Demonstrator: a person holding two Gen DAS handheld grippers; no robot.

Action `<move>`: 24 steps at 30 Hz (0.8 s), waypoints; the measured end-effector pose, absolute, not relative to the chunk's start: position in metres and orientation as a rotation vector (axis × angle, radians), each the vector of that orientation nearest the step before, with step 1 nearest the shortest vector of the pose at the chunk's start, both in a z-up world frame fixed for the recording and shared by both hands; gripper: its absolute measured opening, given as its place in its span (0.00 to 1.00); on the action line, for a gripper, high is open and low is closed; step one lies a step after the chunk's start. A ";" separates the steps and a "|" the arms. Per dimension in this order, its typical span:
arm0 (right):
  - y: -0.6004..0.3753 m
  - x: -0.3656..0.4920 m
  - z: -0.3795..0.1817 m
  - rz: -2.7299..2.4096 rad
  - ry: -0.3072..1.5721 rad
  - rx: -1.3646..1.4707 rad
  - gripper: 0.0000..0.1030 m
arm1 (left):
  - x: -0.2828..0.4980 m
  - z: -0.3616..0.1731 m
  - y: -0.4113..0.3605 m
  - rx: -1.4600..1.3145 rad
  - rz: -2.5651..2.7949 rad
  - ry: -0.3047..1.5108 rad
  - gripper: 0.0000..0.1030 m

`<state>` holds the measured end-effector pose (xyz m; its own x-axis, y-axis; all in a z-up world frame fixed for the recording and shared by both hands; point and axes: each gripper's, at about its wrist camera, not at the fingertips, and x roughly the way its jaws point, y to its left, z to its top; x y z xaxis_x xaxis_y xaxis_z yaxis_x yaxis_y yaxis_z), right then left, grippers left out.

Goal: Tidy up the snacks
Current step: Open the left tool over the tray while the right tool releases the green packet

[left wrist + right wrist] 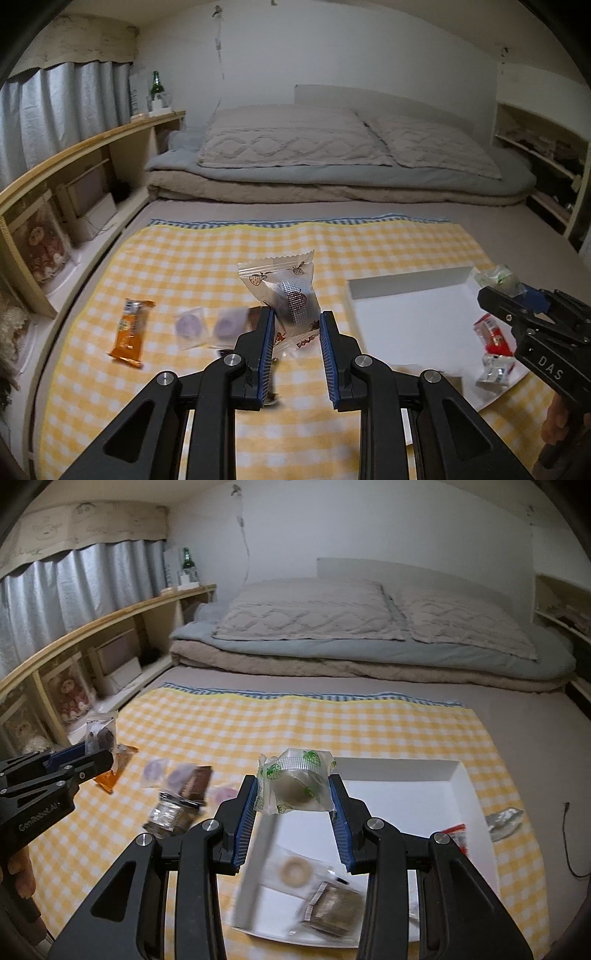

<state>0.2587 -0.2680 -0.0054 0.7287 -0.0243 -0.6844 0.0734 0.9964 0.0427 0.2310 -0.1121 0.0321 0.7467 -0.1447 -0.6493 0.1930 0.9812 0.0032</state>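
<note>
Snack sorting about half done, both my grippers loaded.

My left gripper [297,325] clamps a strawberry-print packet [291,295], my right gripper [293,794] a green-print packet [295,781]; the white tray [461,775] holds several snacks, with the orange bar [131,330] and others loose at nine o'clock.

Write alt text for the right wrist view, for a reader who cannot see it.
The right tongs grip a clear snack packet with green print above a white tray that already holds a few wrapped snacks. The tray sits on a yellow checked cloth spread over a bed. At left, the left tongs hold another packet over loose snacks.
</note>
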 end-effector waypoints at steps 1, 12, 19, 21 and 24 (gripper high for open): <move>-0.273 0.258 -0.007 -0.061 0.755 0.068 0.38 | 0.233 0.029 -0.117 0.067 -0.196 0.710 0.23; -0.320 0.250 -0.028 -0.125 0.808 0.083 0.38 | 0.260 -0.008 -0.163 0.061 -0.292 0.790 0.23; -0.341 0.249 -0.050 -0.162 0.868 0.090 0.38 | 0.275 -0.040 -0.189 0.059 -0.343 0.874 0.23; -0.346 0.249 -0.057 -0.170 0.886 0.097 0.38 | 0.280 -0.048 -0.195 0.078 -0.352 0.884 0.23; -0.355 0.250 -0.065 -0.192 0.914 0.111 0.38 | 0.287 -0.058 -0.202 0.088 -0.374 0.900 0.23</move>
